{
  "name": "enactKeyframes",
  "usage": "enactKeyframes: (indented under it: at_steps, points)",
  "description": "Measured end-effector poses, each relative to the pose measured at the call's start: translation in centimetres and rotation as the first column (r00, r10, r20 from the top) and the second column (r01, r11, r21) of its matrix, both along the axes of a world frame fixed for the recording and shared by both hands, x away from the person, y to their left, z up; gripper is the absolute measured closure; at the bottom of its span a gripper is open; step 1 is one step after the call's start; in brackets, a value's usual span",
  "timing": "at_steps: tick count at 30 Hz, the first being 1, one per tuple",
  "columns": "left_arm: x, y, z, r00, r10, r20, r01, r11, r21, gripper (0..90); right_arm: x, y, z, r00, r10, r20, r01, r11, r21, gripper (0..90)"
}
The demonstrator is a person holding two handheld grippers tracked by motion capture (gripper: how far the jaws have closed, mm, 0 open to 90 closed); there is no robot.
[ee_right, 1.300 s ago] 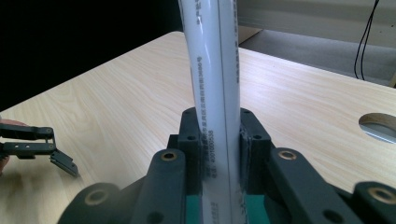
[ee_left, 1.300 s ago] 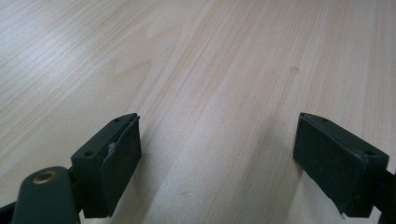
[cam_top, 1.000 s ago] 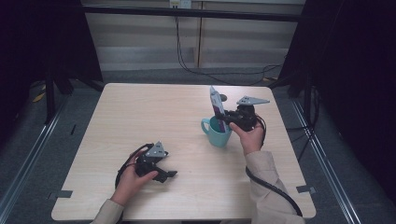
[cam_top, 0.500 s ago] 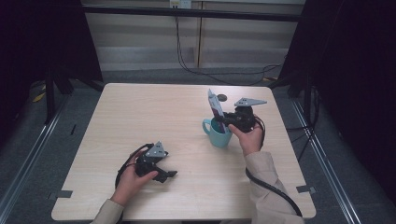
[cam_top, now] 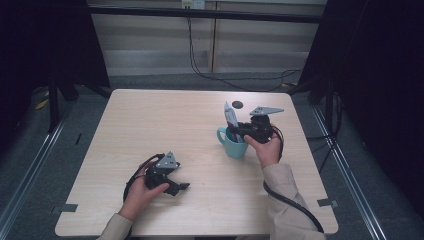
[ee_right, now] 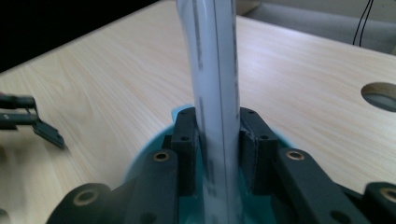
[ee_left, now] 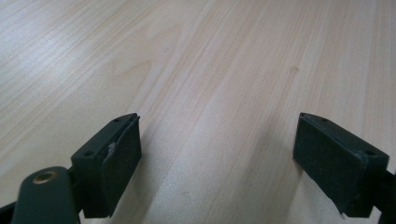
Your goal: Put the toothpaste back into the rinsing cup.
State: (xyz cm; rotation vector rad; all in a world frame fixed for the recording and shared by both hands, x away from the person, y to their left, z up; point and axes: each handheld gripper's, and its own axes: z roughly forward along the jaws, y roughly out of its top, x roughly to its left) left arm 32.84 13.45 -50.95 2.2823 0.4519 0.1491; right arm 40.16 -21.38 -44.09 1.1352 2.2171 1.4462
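A teal mug point(cam_top: 234, 145) stands upright on the right half of the wooden table point(cam_top: 150, 120). A white tube point(cam_top: 230, 116) rises out of it, tilted slightly left. My right gripper point(cam_top: 236, 129) is over the mug's mouth, shut on the tube. In the right gripper view the black jaws press both sides of the tube point(ee_right: 215, 70) just above the mug's rim point(ee_right: 179, 111); the tube's lower end is hidden inside. My left gripper point(cam_top: 180, 187) rests low near the front left of the table, open, with bare wood between its pads point(ee_left: 116, 163).
A round cable hole point(cam_top: 237, 104) lies in the tabletop just behind the mug. Black cables trail from both grippers toward the front edge. A dark frame and curtains surround the table. The left gripper point(ee_right: 46, 133) shows far off in the right gripper view.
My right gripper has lowered the tube a little further into the mug. The left gripper has stayed in place.
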Motion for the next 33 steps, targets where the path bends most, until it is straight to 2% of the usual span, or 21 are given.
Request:
enactKeyframes:
  at_steps: [1, 10, 15, 19, 23, 31, 33]
  points:
    - [0.0, 0.0, 0.0, 1.0000, 0.000, -0.001, 0.000, 1.0000, 0.001, 15.0, -0.1, -0.2, 0.1, 1.0000, -0.008, 0.004, 0.008, 0.9998, 0.020, 68.3]
    - [0.0, 0.0, 0.0, 1.0000, 0.000, -0.001, 0.000, 1.0000, 0.001, 15.0, -0.2, -0.2, 0.7, 0.9999, -0.011, -0.004, 0.010, 0.9993, -0.035, 59.7]
    - [0.0, 0.0, 0.0, 1.0000, 0.001, -0.001, -0.001, 1.0000, 0.001, 15.1, -0.3, -0.4, 0.7, 0.9995, -0.030, -0.012, 0.029, 0.9979, -0.058, 49.0]
    - [0.0, 0.0, 0.0, 1.0000, 0.000, 0.000, 0.000, 1.0000, 0.000, 15.1, -0.3, -0.7, 0.9, 0.9995, -0.023, -0.023, 0.022, 0.9990, -0.039, 41.7]
    - [0.0, 0.0, 0.0, 1.0000, 0.000, -0.001, 0.000, 1.0000, 0.000, 15.0, -0.5, -0.7, 1.3, 0.9996, -0.011, -0.026, 0.010, 0.9988, -0.047, 33.9]
    - [0.0, 0.0, 0.0, 1.0000, 0.000, -0.001, 0.000, 1.0000, 0.001, 15.1, -0.8, -1.0, 2.0, 0.9997, -0.015, -0.019, 0.013, 0.9968, -0.078, 25.2]
    - [0.0, 0.0, 0.0, 1.0000, 0.000, -0.001, 0.000, 1.0000, 0.000, 15.0, -1.0, -1.2, 2.2, 0.9997, -0.020, -0.014, 0.019, 0.9972, -0.072, 23.2]
